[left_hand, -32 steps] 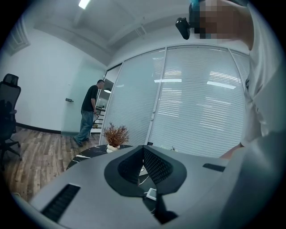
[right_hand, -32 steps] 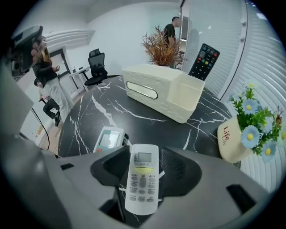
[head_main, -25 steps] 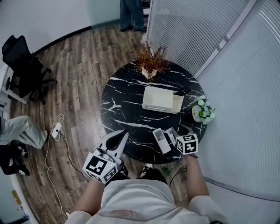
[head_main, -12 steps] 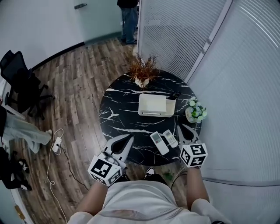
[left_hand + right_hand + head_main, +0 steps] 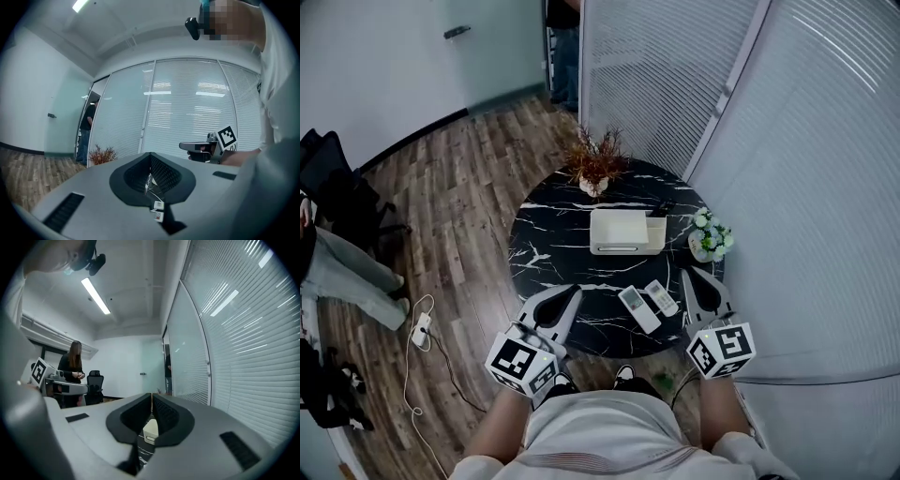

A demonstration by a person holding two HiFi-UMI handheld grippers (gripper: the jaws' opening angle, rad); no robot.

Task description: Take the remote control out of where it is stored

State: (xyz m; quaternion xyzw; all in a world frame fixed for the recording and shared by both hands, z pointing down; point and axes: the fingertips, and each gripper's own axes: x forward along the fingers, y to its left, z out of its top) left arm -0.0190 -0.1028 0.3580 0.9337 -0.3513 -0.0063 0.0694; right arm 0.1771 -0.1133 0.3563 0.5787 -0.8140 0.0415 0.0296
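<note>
Head view: my left claw point(image 5: 571, 292) and right claw point(image 5: 687, 275) hang clenched on nothing, the right one just closed. The remote control point(image 5: 638, 308) lies on the bench point(image 5: 548, 253) beside a second remote point(image 5: 661, 297), already out of the white box point(image 5: 619, 232) beyond. I judge my best move is to keep both claws raised and clear.

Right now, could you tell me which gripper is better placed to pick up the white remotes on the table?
Right. The right gripper hangs just beside the two remotes; the left gripper is farther off. The right gripper's jaws have just closed, empty, so they must reopen.
</note>
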